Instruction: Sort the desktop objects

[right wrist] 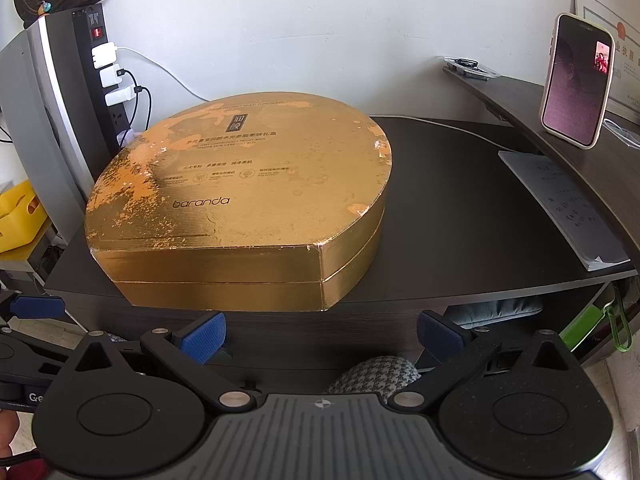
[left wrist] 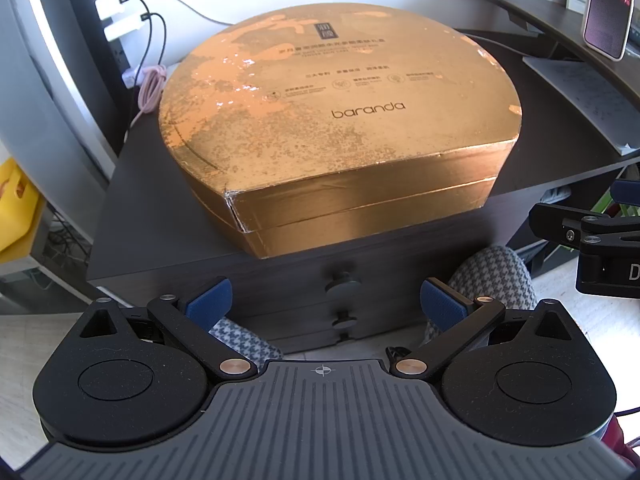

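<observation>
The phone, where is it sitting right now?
The phone stands propped upright on the raised shelf at the far right in both views, beyond the paper sheet and right of the gold box.

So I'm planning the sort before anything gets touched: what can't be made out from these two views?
- Gold box contents: hidden by its closed lid, both views.
- Small print on the lid: too small and glare-washed, left wrist view.
- Writing on the paper sheet: too small, both views.
- Drawer cabinet lower drawers: blocked by the left gripper body.
- Yellow bin: cut off by the frame edge.
- Phone screen: blurred.
</observation>
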Demonstrator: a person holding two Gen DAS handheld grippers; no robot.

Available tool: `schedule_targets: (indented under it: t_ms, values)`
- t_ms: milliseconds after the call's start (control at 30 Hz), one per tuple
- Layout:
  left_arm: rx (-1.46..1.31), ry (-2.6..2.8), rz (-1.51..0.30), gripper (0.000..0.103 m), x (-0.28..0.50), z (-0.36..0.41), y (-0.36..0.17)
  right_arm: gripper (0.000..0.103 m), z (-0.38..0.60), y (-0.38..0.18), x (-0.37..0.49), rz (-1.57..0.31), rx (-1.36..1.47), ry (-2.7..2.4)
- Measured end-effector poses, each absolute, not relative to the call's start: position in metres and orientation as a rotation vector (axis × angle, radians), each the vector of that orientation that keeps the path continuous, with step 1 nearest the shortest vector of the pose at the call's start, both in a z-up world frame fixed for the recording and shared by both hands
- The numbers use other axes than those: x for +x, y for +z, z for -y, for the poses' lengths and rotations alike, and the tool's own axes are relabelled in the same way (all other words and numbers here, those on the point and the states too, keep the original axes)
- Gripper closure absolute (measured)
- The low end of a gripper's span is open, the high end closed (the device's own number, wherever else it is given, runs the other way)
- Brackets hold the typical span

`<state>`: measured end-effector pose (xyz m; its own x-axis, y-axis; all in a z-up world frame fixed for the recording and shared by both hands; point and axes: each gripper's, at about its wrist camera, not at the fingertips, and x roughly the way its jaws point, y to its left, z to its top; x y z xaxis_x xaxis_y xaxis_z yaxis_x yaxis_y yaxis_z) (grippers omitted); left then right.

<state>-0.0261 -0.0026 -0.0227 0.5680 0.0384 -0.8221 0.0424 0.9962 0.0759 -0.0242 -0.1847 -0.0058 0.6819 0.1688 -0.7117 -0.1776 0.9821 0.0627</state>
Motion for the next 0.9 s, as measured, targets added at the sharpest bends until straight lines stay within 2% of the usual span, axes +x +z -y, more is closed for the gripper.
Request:
schedule_targets:
  t_ms: [900]
  values:
    - [0.091,0.0,-0.967,0.0,-0.0268,0.0039,-0.0232,0.001,0.1827,-0.0061,-0.0252,-0.798,-0.018,0.199]
